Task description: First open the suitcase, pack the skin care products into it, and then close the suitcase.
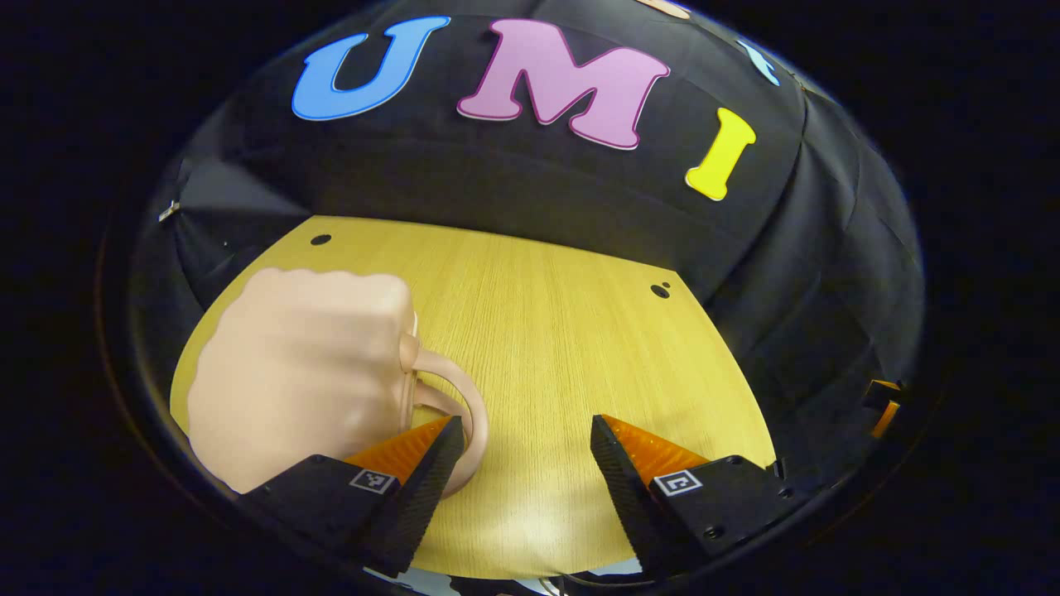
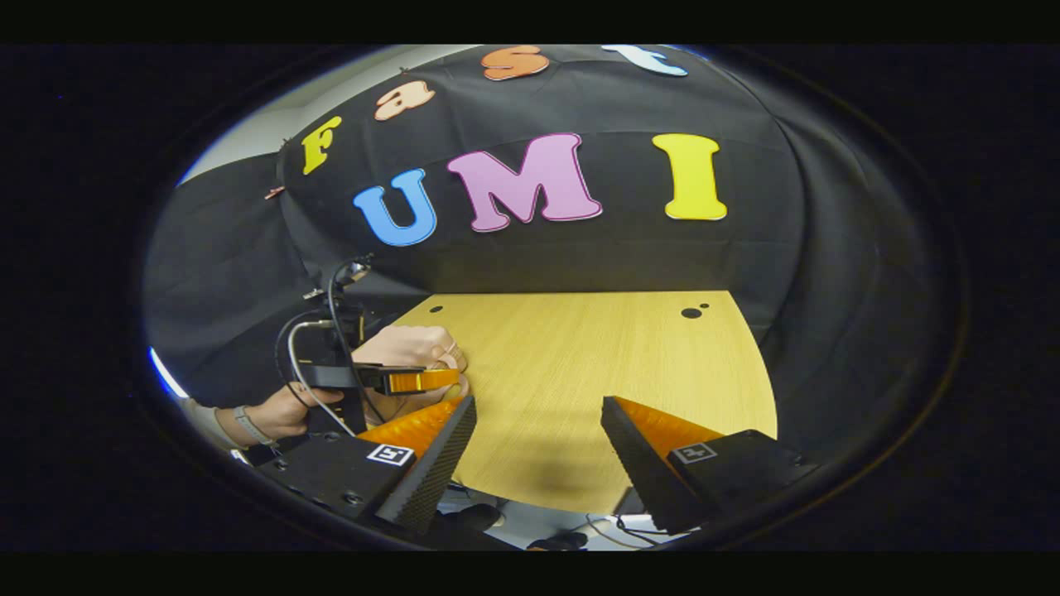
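A small peach-pink suitcase (image 1: 306,372) lies shut on the wooden table (image 1: 580,348) at the left of the left gripper view, its curved handle (image 1: 464,397) facing right. My left gripper (image 1: 523,426) is open; its left finger sits just beside the handle loop, and nothing lies between the fingers. In the right gripper view the suitcase (image 2: 410,343) sits at the table's left edge, with the left gripper (image 2: 431,381) and the hand (image 2: 281,414) holding it right at it. My right gripper (image 2: 538,403) is open over bare table (image 2: 580,356), to the right of the suitcase.
Black cloth walls close the table on the back and both sides. Small dark holes (image 1: 660,290) mark the tabletop's far corners. An orange and black object (image 1: 882,406) shows low at the right wall. Cables (image 2: 306,364) trail from the left gripper.
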`<control>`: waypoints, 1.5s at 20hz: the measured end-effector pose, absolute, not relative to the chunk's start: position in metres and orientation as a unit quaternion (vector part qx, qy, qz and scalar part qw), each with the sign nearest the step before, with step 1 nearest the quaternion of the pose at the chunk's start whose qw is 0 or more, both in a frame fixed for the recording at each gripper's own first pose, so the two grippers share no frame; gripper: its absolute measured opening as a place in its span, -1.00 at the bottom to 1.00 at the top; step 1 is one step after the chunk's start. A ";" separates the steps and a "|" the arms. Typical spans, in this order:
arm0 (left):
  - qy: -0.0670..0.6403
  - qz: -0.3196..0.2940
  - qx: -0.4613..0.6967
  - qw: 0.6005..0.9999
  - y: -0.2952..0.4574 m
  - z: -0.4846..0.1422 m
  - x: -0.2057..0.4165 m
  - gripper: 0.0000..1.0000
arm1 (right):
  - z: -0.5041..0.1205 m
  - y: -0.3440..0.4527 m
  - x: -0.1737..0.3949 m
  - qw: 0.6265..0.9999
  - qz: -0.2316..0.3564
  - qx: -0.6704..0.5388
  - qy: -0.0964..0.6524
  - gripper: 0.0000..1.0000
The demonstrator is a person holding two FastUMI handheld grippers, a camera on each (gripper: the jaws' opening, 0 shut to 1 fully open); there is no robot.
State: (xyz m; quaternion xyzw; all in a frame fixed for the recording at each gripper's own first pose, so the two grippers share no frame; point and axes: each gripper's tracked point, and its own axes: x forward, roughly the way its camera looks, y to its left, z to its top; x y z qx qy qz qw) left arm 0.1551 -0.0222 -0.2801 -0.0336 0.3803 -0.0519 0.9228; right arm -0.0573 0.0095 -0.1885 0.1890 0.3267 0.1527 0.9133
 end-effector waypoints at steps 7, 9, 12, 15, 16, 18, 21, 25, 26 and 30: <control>0.235 -0.038 0.026 0.971 -0.052 -0.153 0.146 0.94 | -0.146 -0.024 -0.031 0.952 0.141 0.130 0.240 0.94; 0.197 -0.029 0.036 0.979 -0.061 -0.115 0.136 0.93 | -0.127 -0.033 -0.023 0.962 0.136 0.117 0.208 0.95; 0.145 0.014 0.047 0.988 -0.062 -0.069 0.117 0.94 | -0.106 -0.046 -0.012 0.973 0.122 0.103 0.166 0.94; 0.107 0.050 0.035 0.992 -0.058 -0.035 0.098 0.93 | -0.090 -0.046 -0.003 0.981 0.120 0.083 0.126 0.94; 0.096 0.057 0.034 0.993 -0.056 -0.024 0.090 0.93 | -0.086 -0.044 -0.001 0.983 0.122 0.075 0.117 0.94; 0.079 0.063 0.047 0.994 -0.048 -0.008 0.080 0.93 | -0.072 -0.037 0.000 0.985 0.124 0.073 0.100 0.94; 0.069 0.067 0.084 0.992 -0.031 0.011 0.074 0.93 | -0.048 -0.031 0.001 0.987 0.103 0.090 0.080 0.92; 0.041 0.057 0.071 0.995 -0.026 0.041 0.061 0.92 | -0.024 -0.015 0.009 0.992 0.096 0.074 0.044 0.96; 0.045 0.054 0.069 0.995 -0.022 0.043 0.053 0.92 | -0.025 -0.014 0.012 0.992 0.096 0.070 0.043 0.89; 0.026 0.068 0.090 0.993 -0.004 0.063 0.042 0.84 | -0.017 0.005 0.018 0.990 0.105 0.083 0.041 0.89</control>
